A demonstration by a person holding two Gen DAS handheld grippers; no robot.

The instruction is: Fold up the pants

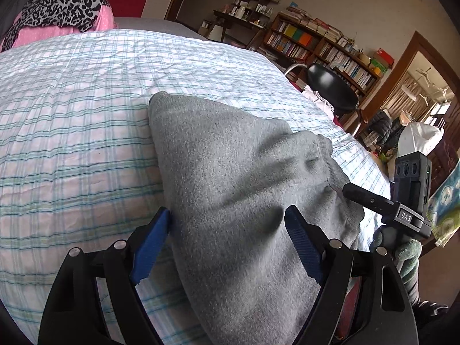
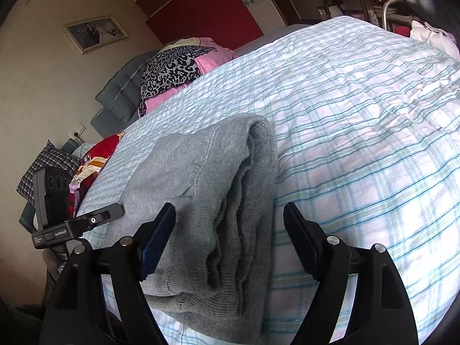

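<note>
pants (image 1: 230, 172), grey knit, lie folded into a thick narrow bundle on the checked bedspread (image 1: 72, 143), close to the near edge of the bed. in the right wrist view the same pants (image 2: 207, 178) show several stacked layers with a ribbed band along their right side, so the fold looks well advanced; whether one more fold is wanted cannot be told.

left gripper (image 1: 227, 241): jaws apart, blue pads on either side of the near end of the bundle, the cloth passing between them and not pinched. right gripper (image 2: 230, 238): jaws likewise apart, astride the near end and the layered right edge, closed on nothing. each gripper also appears in the other's view, at the bundle's flank.

key relation: the bundle's long axis runs from near to far, almost straight ahead along the fingers of both grippers. the far end lies well beyond either pair of fingertips, while the near end sits between them. neither hand is clearly the nearer; the left covers the smooth left flank, the right the layered right edge.

judgement: any coming move, a last fold or a smoothing press, turns on this alignment, since closing now would pinch the near end across its width.

background: leopard-print and pink bedding (image 1: 60, 11) at the far left, a bookshelf (image 1: 325, 43) beyond the bed.
</note>
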